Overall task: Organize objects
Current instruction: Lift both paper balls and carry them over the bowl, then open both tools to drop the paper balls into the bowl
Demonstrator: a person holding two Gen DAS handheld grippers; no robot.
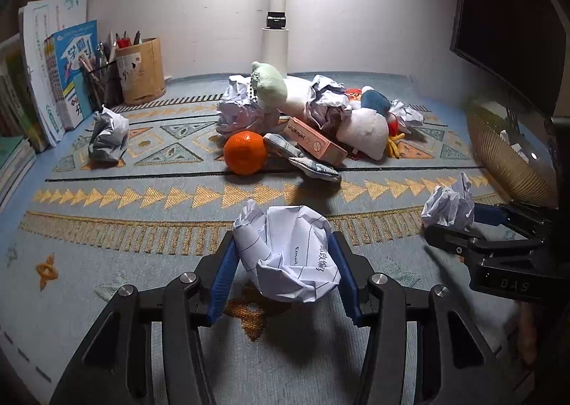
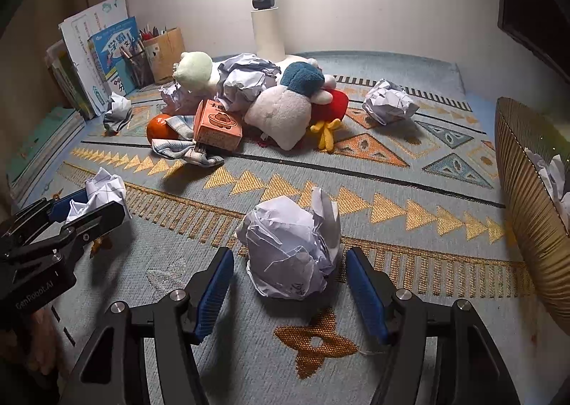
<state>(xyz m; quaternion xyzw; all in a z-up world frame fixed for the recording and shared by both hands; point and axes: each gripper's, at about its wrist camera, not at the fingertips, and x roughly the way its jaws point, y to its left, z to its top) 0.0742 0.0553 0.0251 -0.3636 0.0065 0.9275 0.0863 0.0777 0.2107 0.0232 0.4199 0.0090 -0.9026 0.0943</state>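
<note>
Presently the left gripper [image 1: 285, 259] holds a crumpled paper ball [image 1: 288, 255] clamped between its jaws above the patterned mat [image 1: 107, 198]. Right gripper [image 2: 288, 280] jaws stand apart around a second paper ball [image 2: 288, 248], pads clear, beside the basket [image 2: 527, 191].

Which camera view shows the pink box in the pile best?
The right wrist view shows the pink box best: two faces are visible, one with a printed cartoon, and it stands tilted on the striped cloth. In the left wrist view the box is seen lying lengthwise, partly under crumpled paper.
</note>
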